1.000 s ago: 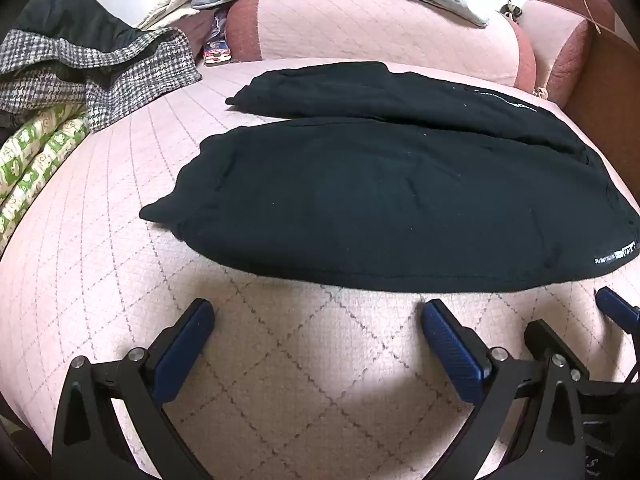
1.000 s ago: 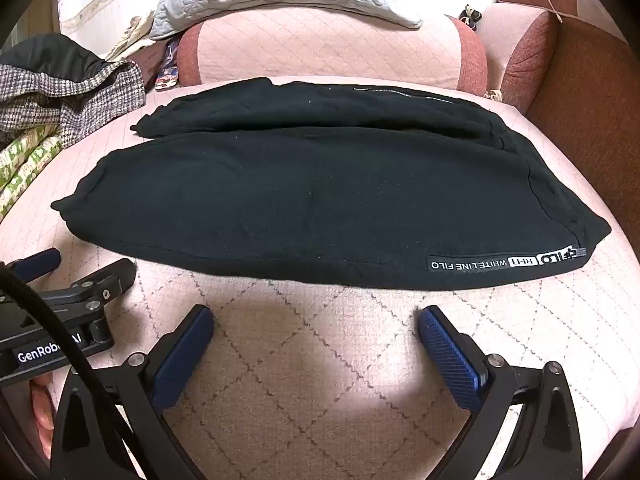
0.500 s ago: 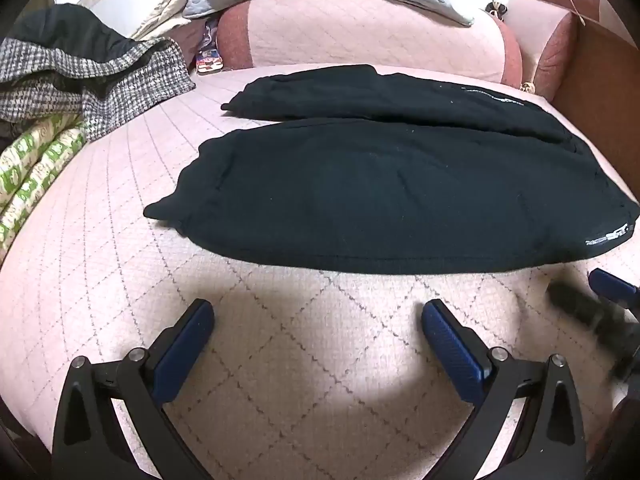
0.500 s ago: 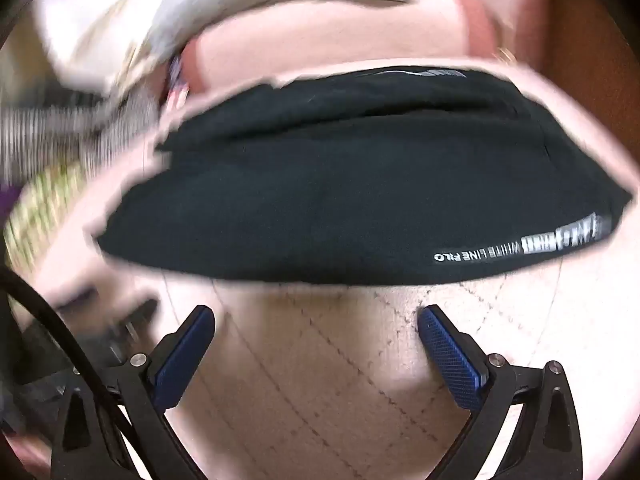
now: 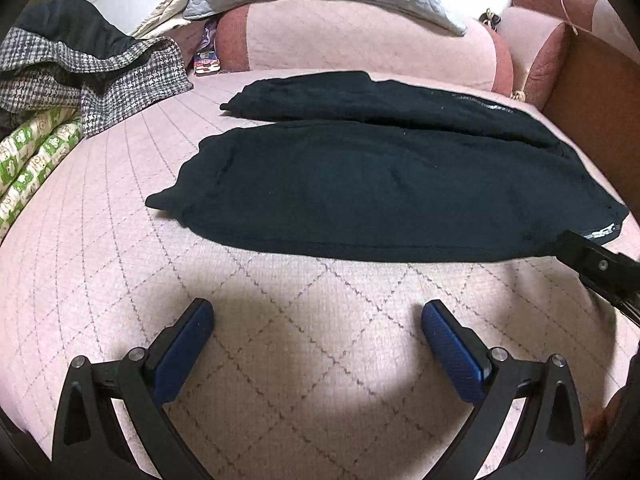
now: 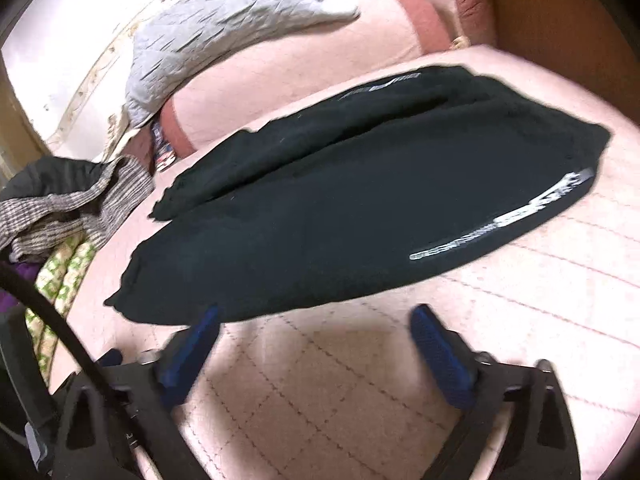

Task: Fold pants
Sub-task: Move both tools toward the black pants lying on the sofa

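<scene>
1. The left tool [image 5: 318, 320] is level above the pink quilted bed [image 5: 100, 260], its blue pads spread wide with nothing between them.
2. The right tool [image 6: 316, 322] is tilted, so its view leans; its pads are also wide apart and grip nothing. Its left pad [image 6: 196, 340] sits right at the near hem of the pants, though blur makes contact unclear.
3. The black pants [image 5: 380, 192] lie flat across the middle of the bed, legs side by side, the white-lettered waist end towards the right edge.
4. Bare quilt lies between the left tool and the near hem.
5. A checked garment [image 5: 100, 76] is heaped at the left edge; a long bolster [image 5: 360, 48] runs along the far edge.
</scene>
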